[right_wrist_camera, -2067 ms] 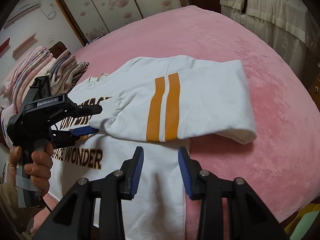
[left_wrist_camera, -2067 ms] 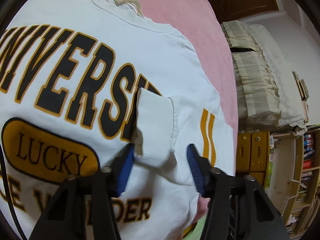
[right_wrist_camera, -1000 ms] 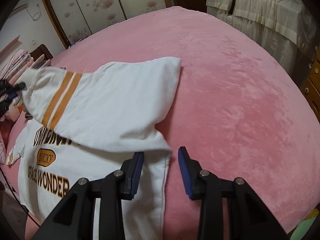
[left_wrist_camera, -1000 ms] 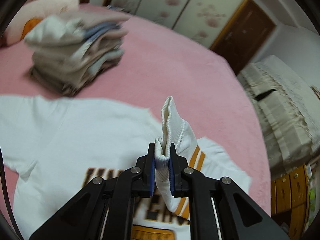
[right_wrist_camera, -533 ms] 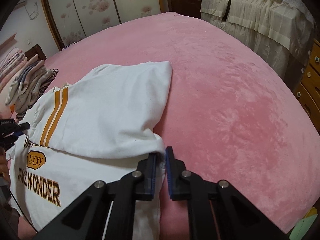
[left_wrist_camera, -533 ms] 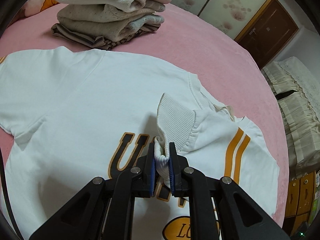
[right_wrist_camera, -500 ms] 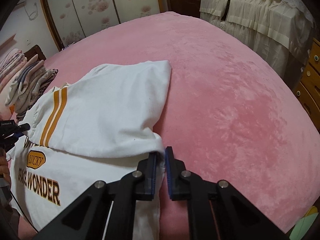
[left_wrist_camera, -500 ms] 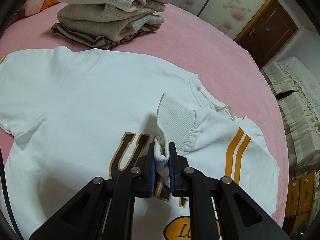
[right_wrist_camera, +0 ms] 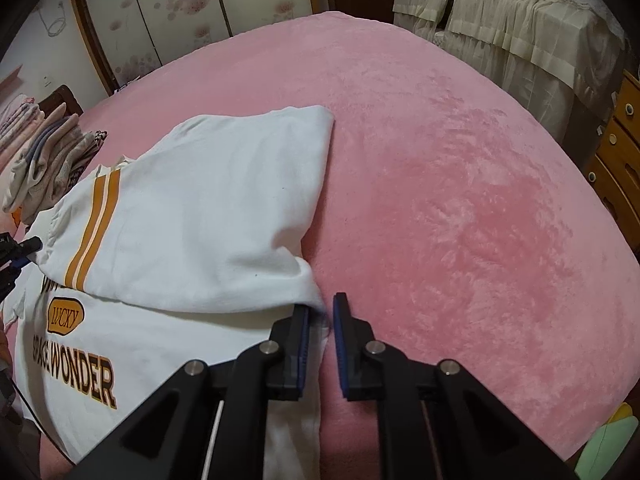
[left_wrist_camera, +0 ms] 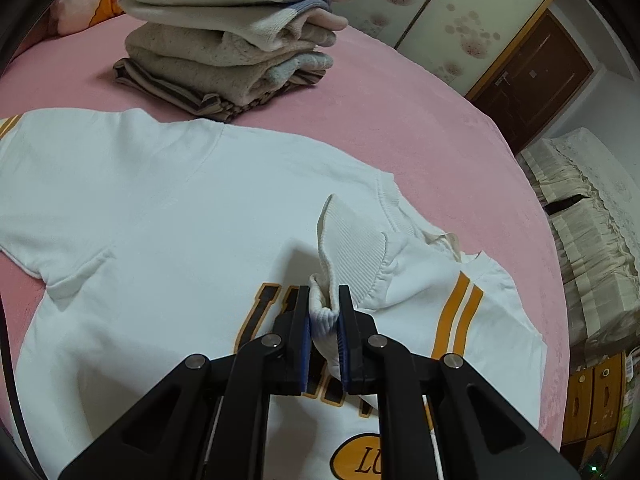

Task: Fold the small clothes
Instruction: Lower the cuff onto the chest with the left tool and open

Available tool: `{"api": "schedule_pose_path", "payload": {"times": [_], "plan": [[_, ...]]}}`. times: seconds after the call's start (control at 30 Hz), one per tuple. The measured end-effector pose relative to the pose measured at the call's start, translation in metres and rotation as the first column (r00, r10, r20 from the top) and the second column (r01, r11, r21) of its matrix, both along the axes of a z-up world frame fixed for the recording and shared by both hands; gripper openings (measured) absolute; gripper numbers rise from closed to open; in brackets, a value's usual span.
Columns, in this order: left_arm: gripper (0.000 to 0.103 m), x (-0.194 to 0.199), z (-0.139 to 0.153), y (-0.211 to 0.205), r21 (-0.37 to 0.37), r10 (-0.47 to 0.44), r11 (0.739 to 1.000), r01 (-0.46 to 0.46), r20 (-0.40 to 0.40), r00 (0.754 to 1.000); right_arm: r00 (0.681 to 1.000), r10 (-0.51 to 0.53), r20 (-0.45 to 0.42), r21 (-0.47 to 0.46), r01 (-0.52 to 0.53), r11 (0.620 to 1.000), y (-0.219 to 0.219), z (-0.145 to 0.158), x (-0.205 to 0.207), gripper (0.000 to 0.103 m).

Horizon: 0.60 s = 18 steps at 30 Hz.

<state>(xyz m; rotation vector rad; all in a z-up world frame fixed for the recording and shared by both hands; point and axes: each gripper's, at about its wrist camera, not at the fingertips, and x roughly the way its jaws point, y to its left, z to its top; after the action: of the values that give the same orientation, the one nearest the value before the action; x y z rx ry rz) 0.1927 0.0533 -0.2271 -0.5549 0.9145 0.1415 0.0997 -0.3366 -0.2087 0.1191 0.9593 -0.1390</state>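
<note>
A white sweatshirt (left_wrist_camera: pixel 132 216) with black and gold lettering lies face up on the pink bed; it also shows in the right wrist view (right_wrist_camera: pixel 192 220). Its right sleeve, with two gold stripes (left_wrist_camera: pixel 456 312), is folded across the chest. My left gripper (left_wrist_camera: pixel 324 320) is shut on the ribbed sleeve cuff (left_wrist_camera: pixel 348 248), low over the lettering. My right gripper (right_wrist_camera: pixel 320 320) sits at the sweatshirt's side edge by the fold; its jaws stand a little apart, with the fabric edge between them. The left gripper's tips (right_wrist_camera: pixel 20 252) show at the far left of the right wrist view.
A stack of folded clothes (left_wrist_camera: pixel 228 36) stands on the bed beyond the sweatshirt's shoulder. Bare pink bed (right_wrist_camera: pixel 460 184) spreads to the right. A draped cream cover (right_wrist_camera: pixel 520 28) and wooden drawers (right_wrist_camera: pixel 616 152) stand past the bed's edge.
My left gripper has carried the cuff across the chest and lowered it near the lettering. My right gripper closed at the side edge, then its jaws parted slightly.
</note>
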Motion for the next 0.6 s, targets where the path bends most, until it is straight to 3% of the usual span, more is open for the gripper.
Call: {"api": "schedule_pose_path", "payload": {"times": [0.43,0.6], "plan": [[0.01,-0.011,-0.016,0.008,-0.016,0.04,0.999,-0.041,-0.044,0.998,1.0,-0.006,-0.019,-0.008,0.006,1.0,-0.003,-0.002,-0.006,0.022],[0.015,-0.003,-0.023,0.019,-0.069,0.049,0.996,-0.055,-0.081,0.996,1.0,-0.01,-0.029,-0.025,0.009,1.0,-0.001,-0.003,-0.008,0.025]]}}
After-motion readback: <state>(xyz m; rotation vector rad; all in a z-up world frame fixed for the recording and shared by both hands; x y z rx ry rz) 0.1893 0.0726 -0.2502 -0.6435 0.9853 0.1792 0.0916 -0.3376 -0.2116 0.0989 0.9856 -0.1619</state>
